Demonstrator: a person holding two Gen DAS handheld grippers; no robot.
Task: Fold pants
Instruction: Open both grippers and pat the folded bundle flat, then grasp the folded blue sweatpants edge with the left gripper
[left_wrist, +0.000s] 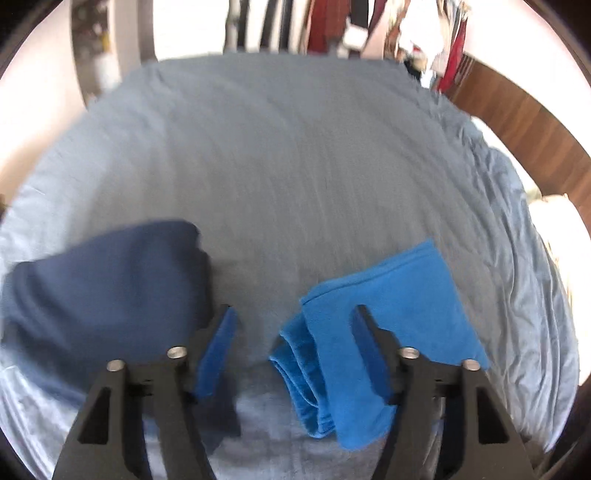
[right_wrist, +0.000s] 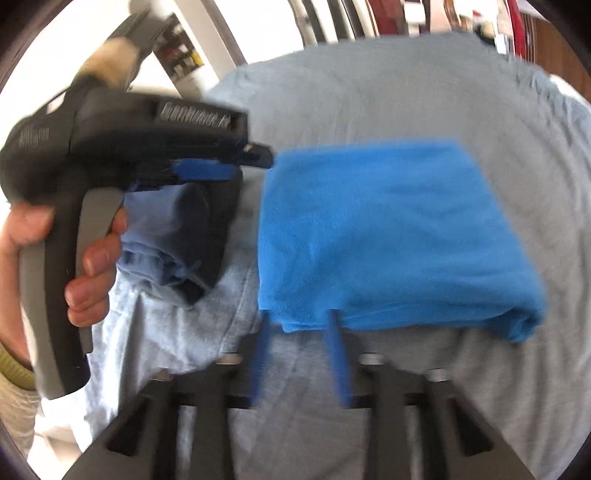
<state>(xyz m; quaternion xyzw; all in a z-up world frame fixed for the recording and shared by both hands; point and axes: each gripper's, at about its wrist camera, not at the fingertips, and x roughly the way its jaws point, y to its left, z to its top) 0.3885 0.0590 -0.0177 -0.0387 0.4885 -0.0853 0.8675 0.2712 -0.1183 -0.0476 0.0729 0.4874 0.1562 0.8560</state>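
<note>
Bright blue folded pants (left_wrist: 384, 332) lie on the light blue bed sheet (left_wrist: 280, 155), under and beyond the right finger of my left gripper (left_wrist: 293, 314), which is open and empty above the bed. In the right wrist view the same folded pants (right_wrist: 391, 236) lie just beyond my right gripper (right_wrist: 299, 317), which is open with its blue fingertips (right_wrist: 334, 321) at the near edge of the fabric. The left gripper (right_wrist: 255, 158) shows there in a hand, hovering left of the pants.
A folded dark navy garment (left_wrist: 107, 291) lies on the bed at the left, also in the right wrist view (right_wrist: 184, 240). Hanging clothes (left_wrist: 332, 26) stand behind the bed. A wooden headboard (left_wrist: 524, 122) runs along the right.
</note>
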